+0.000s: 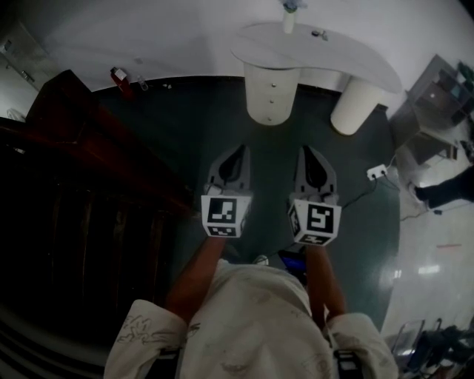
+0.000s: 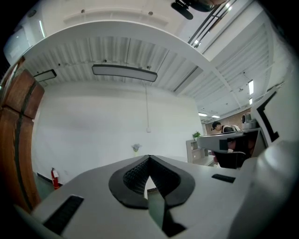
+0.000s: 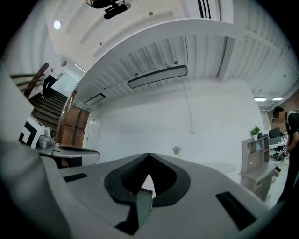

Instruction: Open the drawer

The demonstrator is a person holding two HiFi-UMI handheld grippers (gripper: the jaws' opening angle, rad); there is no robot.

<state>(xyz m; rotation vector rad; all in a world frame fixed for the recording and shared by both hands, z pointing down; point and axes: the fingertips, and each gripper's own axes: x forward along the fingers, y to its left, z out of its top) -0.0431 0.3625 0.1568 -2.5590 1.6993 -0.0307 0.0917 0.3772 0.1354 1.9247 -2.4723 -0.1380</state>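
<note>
In the head view a white curved desk stands ahead by the wall. Under it is a round white pedestal with small knobs down its front, which looks like the drawer unit. My left gripper and right gripper are held side by side over the dark green floor, pointing at the desk and well short of it. Both are shut with nothing between the jaws, as the left gripper view and right gripper view show. The jaws hide most of the desk in those two views.
A second white pedestal holds up the desk's right end. A small vase stands on the desk. Dark wooden stairs fill the left. A fire extinguisher stands by the wall, and a power strip with its cable lies at right.
</note>
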